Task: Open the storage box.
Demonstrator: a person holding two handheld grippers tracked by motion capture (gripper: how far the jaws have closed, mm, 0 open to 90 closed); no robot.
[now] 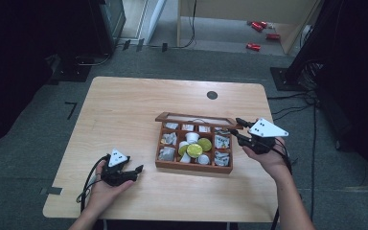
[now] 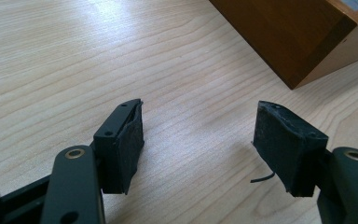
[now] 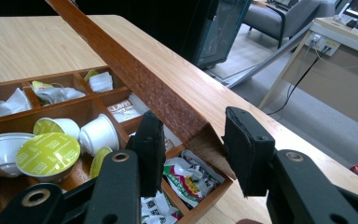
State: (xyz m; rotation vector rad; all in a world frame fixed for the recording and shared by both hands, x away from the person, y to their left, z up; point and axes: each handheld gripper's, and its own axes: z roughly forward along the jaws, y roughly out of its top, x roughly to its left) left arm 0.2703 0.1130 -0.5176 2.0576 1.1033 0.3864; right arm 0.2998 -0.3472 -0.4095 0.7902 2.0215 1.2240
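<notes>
The right gripper [image 1: 236,127] is at the far right corner of the wooden box [image 1: 194,165], its jaws set either side of the raised lid [image 3: 135,74]; in the right gripper view the lid's corner sits between the pads, though whether they press on it I cannot tell. The box sits right of centre on the worktop [image 1: 124,110], its compartments full: capsules with green foil tops [image 3: 49,151] and white cups in the middle, packets [image 3: 186,179] along the sides. The left gripper [image 1: 136,171] rests low at the near left, well apart from the box, jaws half open and holding nothing, bare wood between the pads [image 2: 130,144].
</notes>
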